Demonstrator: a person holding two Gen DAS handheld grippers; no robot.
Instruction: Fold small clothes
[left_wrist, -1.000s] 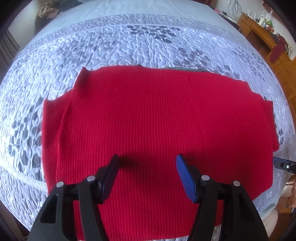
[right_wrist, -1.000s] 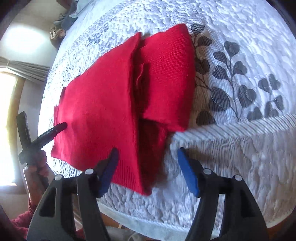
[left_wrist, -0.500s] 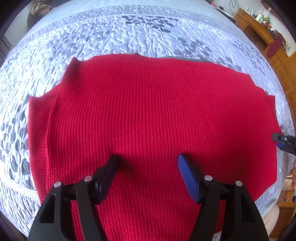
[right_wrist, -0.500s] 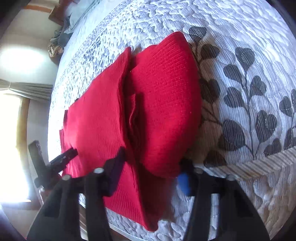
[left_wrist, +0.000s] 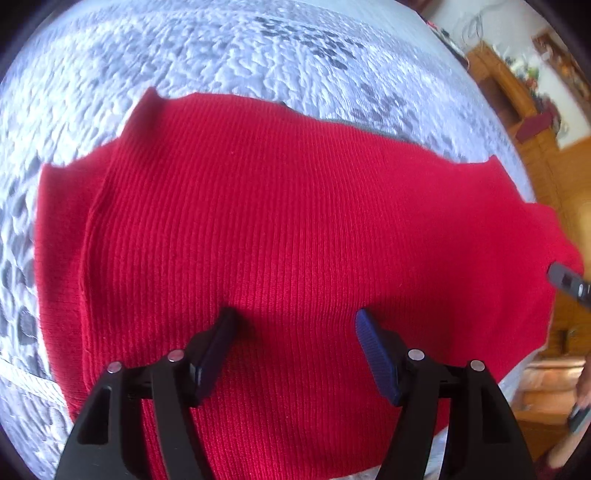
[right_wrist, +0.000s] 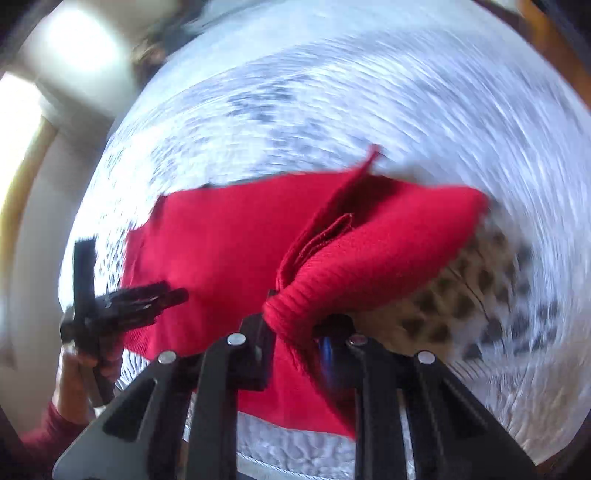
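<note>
mid-fold: right claw (right_wrist: 295, 332) pinches the red knit sweater's (left_wrist: 288, 229) folded end; left claw (left_wrist: 295, 332) hovers agape; bed quilt (left_wrist: 221, 55) beneath.

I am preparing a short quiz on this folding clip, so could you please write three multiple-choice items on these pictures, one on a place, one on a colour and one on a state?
1. Where does the red ribbed knit garment lie?
A. on a wooden floor
B. on the white quilted bedspread with grey leaf print
C. in a basket

2. What colour is the pad on one finger of the left gripper?
A. blue
B. yellow
C. green

3. What is the state of the right gripper?
A. open above bare quilt
B. shut on nothing
C. shut on a bunched edge of the garment

Key: 1 B, quilt shows around the garment; 2 A, the pad is blue; 3 C, red fabric is pinched between the fingers.
</note>
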